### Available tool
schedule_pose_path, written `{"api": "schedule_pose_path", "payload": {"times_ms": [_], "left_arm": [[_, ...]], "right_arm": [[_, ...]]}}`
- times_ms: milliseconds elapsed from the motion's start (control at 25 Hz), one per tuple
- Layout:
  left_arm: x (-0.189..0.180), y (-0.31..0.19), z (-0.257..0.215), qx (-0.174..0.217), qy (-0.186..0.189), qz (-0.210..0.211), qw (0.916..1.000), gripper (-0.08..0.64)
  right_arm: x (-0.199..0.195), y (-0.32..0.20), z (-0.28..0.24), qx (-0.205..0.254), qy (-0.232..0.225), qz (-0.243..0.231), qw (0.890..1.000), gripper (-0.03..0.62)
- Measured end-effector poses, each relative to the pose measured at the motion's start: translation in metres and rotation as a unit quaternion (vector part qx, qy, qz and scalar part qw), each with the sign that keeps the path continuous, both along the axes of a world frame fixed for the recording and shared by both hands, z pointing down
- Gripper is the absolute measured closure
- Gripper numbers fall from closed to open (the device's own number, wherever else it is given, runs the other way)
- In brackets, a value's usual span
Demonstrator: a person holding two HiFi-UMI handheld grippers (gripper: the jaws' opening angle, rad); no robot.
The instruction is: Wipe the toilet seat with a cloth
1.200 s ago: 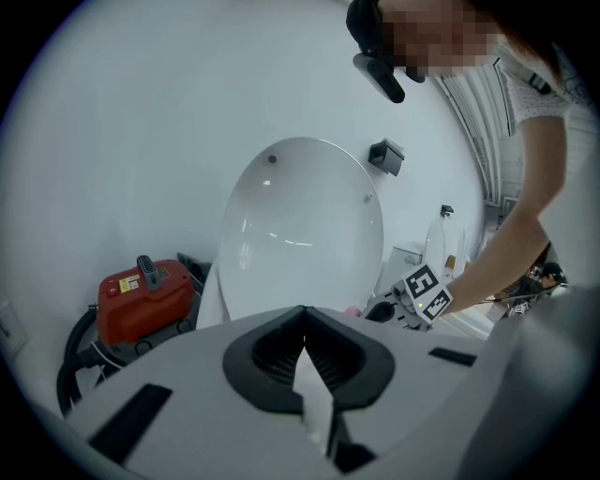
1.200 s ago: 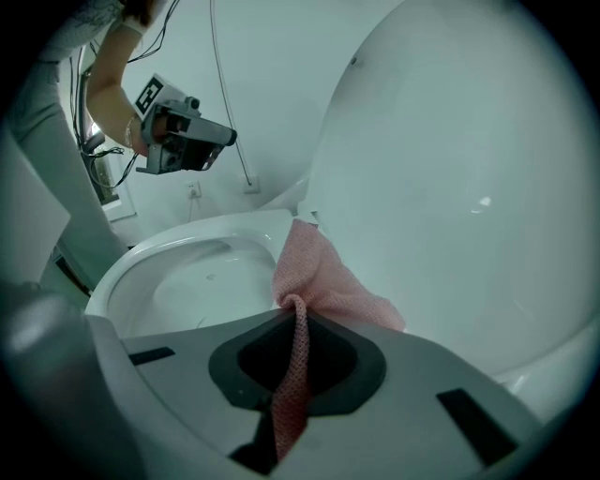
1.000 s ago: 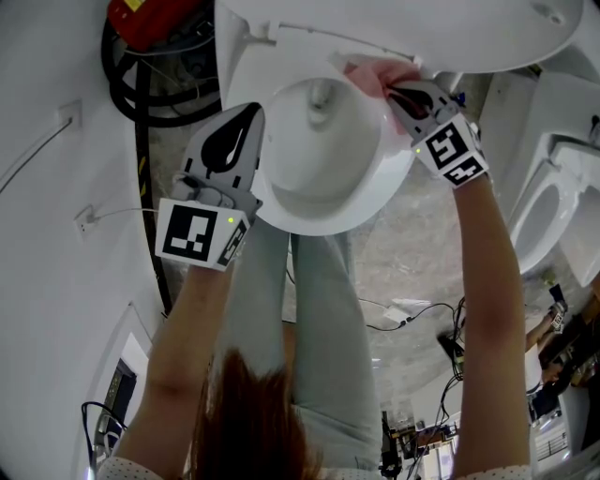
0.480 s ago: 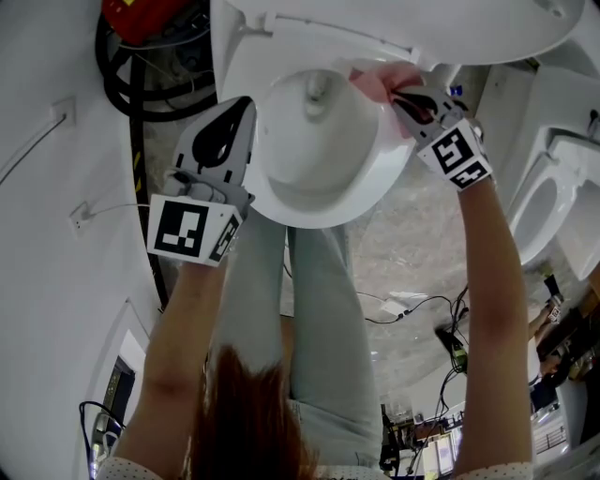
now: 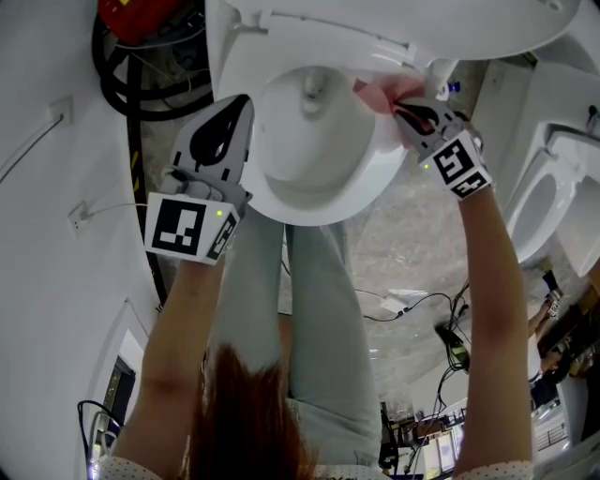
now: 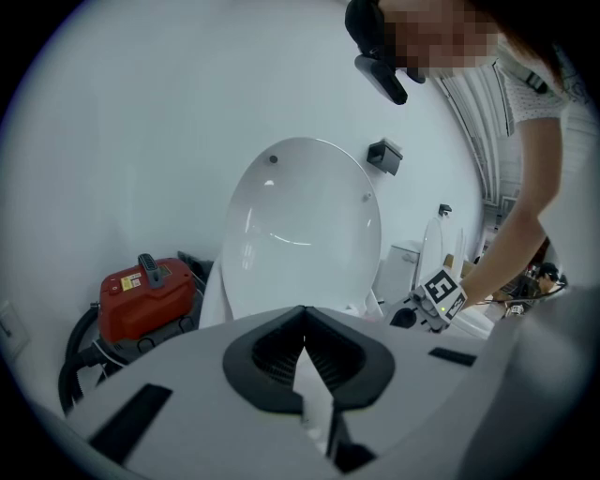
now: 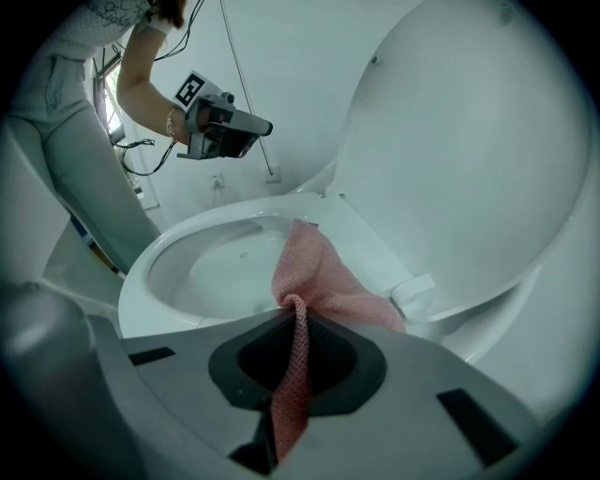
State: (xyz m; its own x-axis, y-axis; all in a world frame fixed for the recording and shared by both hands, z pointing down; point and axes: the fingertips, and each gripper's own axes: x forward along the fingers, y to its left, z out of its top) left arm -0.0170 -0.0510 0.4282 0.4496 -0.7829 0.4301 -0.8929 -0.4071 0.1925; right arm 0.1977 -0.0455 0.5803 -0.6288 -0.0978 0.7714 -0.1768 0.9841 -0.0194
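Toilet seat (image 5: 314,214) (image 7: 141,281), a white oval plastic ring, lies down on its bowl in the middle of the scene, with the white rounded lid (image 5: 422,28) (image 6: 300,225) (image 7: 469,141) tipped up behind it at the far side. A pink mesh cloth (image 5: 380,92) (image 7: 319,277) is draped on the seat's far right part, near the hinge, its loose end spread flat over the rim. The right gripper (image 5: 405,105) (image 7: 286,314) has its 2 jaws pinched on a bunched fold of that cloth, and a strip of the fabric runs back between them. The left gripper (image 5: 246,101) (image 6: 303,337) (image 7: 258,127) is held at the seat's left side, raised clear of the rim, its 2 jaws pressed together at the tips with nothing between them. A red box-shaped machine (image 5: 141,14) (image 6: 145,295) with a coiled black hose (image 5: 122,84) sits on the floor at the far left, against the white wall. A second white toilet (image 5: 553,187) stands at the right. The person's legs in pale trousers (image 5: 319,319) stand near the bowl's near edge.
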Motion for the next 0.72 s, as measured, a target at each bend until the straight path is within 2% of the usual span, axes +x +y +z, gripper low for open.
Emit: {"api": "schedule_pose_path", "payload": {"times_ms": [720], "left_arm": [[0.008,0.006,0.000,-0.001,0.000,0.008,1.0000,0.559]], "right_arm": [[0.011,0.039,0.004,-0.031,0.011,-0.016,0.999,0.566]]}}
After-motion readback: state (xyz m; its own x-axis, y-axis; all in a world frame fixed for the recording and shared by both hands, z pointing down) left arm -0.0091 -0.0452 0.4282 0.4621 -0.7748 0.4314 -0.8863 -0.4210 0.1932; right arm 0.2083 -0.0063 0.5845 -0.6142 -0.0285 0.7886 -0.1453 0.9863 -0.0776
